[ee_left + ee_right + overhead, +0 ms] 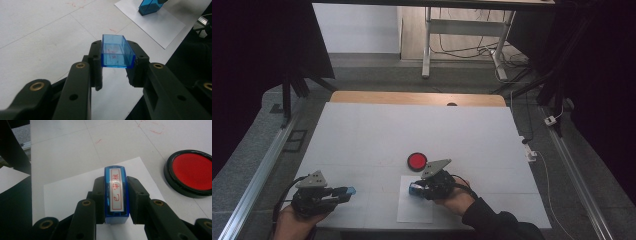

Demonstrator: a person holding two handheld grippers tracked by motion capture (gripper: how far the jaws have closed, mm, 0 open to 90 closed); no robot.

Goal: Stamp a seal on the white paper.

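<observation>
My left gripper [116,58] is shut on a clear blue stamp cap [115,43], held level just above the white table near its front left, open side up. In the high view this cap [350,190] sticks out to the right of the left gripper [343,193]. My right gripper [116,183] is shut on a blue stamp [116,202] whose white label bears red characters. The stamp [413,189] is over a white paper sheet [414,210]. A round red ink pad [417,161] lies just behind the right gripper [417,189].
The white table mat [412,130] stretches back to a wooden strip [417,98]. Metal rails run along both sides of the table. The ink pad [191,172] lies close to the right of the stamp. The paper [160,25] reaches almost to the front edge.
</observation>
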